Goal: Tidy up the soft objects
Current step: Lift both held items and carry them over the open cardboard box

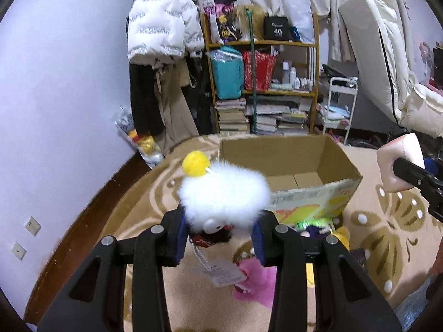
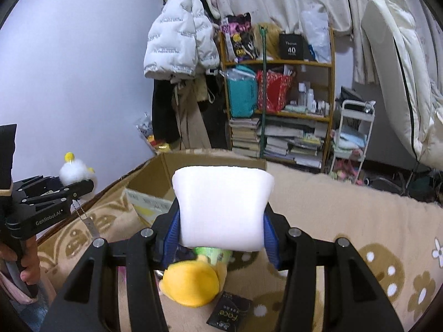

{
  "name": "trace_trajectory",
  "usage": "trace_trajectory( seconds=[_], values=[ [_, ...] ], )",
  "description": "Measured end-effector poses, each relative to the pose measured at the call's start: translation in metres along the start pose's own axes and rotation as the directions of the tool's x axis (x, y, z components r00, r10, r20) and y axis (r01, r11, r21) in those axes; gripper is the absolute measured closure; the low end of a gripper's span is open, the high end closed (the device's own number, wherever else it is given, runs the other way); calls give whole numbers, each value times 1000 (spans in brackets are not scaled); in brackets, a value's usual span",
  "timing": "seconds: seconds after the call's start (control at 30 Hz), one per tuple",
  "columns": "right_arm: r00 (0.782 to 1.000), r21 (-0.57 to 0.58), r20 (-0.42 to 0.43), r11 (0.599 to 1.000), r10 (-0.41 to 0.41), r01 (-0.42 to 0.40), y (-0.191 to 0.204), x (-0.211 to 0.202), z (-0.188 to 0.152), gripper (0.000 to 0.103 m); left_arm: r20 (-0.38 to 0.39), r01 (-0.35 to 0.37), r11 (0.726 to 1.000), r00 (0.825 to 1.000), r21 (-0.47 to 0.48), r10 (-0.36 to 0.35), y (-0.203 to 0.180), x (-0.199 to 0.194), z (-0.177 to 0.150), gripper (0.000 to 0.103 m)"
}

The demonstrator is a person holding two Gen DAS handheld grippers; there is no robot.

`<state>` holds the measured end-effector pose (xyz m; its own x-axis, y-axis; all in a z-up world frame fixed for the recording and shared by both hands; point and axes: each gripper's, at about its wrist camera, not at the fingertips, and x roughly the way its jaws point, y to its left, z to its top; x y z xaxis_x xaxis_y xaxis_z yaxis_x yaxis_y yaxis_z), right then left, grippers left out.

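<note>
**Both grippers carry soft toys above the carpet, near the cardboard box**

Left wrist view: the left gripper (image 1: 220, 231) is clenched on a fluffy white plush toy (image 1: 224, 193) with a yellow pom-pom (image 1: 194, 163) on top; a bead chain with a paper tag (image 1: 218, 272) hangs below it. The toy is held in the air in front of an open cardboard box (image 1: 290, 171) that stands on the beige patterned carpet (image 1: 387, 221). Under the gripper a pink plush toy (image 1: 256, 287) lies on the carpet beside the box's printed wall. At the right edge the right gripper (image 1: 401, 167) holds a pale foam block (image 1: 398, 163).

Right wrist view: the right gripper (image 2: 221, 231) grips the white foam block (image 2: 223, 207) between its blue pads (image 2: 270, 235), raised over the carpet (image 2: 360, 221). Beneath it lies a yellow plush toy (image 2: 191, 283) and a small dark packet (image 2: 229, 314). The box (image 2: 157, 177) stands behind and to the left. At far left a hand (image 2: 26, 262) holds the left gripper (image 2: 83, 184) with the white plush toy (image 2: 73, 171).
</note>
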<state>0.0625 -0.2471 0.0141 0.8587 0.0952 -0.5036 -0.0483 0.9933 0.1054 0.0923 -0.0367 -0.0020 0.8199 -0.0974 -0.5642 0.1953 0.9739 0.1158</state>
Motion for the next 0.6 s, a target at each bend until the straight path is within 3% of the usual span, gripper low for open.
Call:
trace_trajectory(
  seconds=[0.3,0.6],
  values=[
    [998,-26,37,998,-54,55,-2,20,32,49,95,-28,1000,995,1,28,-6,-9,30,66],
    [988,-56,109,992,-109,115,1,36,58,49,192,-64,998,979,-18,66,-16,5,70,66]
  ],
)
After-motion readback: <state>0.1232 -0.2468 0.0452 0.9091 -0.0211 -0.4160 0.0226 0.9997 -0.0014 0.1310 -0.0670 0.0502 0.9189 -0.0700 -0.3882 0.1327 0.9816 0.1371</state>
